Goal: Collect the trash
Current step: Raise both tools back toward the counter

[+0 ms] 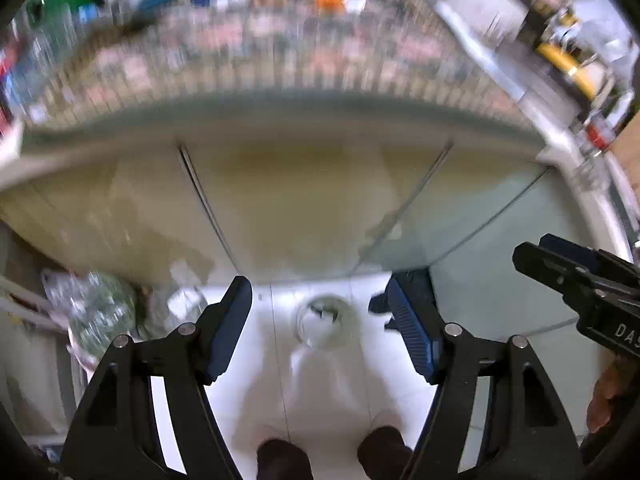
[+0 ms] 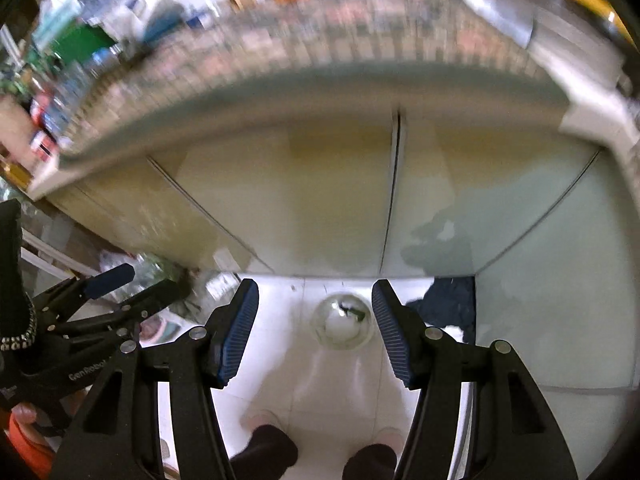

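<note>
Nearest, dark trouser legs and pale shoes at the bottom edge, planted on the white floor, facing the cupboards.

Just above them in the view, left tool with fingers apart and nothing between the blue pads. Right tool likewise apart and empty. Both held high and tilted steeply down, side by side, probably to look over the floor for what to pick up.

Framed between the fingers in both views, a clear round bin upright on the floor, close to the cupboard base, with something small, dark and greenish inside; likely set there to take the trash within easy reach.

Off to the left, against the cupboard foot, a heap of crumpled plastic, blurred; seemingly the trash waiting to be gathered, well apart from the bin. To the right, a dark blue cloth bunched on the floor at the cupboard corner; trash or not, cannot tell.

Beyond, pale beige cupboard doors, shut. Farthest, a patterned tabletop above them, its clutter too smeared to name.
</note>
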Available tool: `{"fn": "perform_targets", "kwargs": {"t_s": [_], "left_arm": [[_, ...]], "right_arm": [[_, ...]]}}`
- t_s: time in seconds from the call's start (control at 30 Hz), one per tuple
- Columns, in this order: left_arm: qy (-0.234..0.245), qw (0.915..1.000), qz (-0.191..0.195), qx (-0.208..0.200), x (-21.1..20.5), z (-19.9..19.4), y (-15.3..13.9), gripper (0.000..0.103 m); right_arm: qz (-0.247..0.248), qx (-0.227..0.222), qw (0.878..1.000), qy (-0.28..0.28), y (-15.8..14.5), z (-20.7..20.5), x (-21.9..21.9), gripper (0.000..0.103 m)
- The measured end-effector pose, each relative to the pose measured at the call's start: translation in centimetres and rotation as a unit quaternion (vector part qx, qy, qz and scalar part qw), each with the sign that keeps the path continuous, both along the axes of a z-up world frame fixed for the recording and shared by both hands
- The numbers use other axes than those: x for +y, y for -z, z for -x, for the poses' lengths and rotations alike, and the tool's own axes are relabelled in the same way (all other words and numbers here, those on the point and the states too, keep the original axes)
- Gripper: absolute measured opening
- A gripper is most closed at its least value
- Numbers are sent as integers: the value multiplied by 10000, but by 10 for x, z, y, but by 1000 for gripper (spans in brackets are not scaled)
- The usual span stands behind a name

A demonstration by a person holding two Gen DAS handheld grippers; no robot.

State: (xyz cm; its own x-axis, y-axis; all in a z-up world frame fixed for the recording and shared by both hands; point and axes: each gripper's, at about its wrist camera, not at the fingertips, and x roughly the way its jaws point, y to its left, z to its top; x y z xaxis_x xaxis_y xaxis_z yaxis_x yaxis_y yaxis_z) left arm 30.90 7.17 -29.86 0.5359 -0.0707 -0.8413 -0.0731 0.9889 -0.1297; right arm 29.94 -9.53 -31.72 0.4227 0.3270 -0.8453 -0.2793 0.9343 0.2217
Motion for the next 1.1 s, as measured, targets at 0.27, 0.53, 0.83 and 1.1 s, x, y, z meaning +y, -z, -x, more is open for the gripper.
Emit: {"fn": "perform_targets", "kwargs": {"t_s": [0.27, 0.53, 0.83, 1.1], "left_arm": [[291, 9920, -169, -1220, 30, 33, -139, 70], [318, 9794, -213, -1984, 56, 53, -221, 77], [-117, 9740, -276, -2245, 54, 1, -244, 91], [-731, 9761, -290, -2024, 36, -90, -246, 91]], "right_arm": [[-223, -1087, 9930, 414, -133, 41, 16, 56], [-262, -2113, 9739, 791, -220, 74, 30, 59], [-349, -2742, 9572, 854, -253, 46, 18, 73], [-566, -2602, 9629, 440, -259, -40, -20, 73]]}}
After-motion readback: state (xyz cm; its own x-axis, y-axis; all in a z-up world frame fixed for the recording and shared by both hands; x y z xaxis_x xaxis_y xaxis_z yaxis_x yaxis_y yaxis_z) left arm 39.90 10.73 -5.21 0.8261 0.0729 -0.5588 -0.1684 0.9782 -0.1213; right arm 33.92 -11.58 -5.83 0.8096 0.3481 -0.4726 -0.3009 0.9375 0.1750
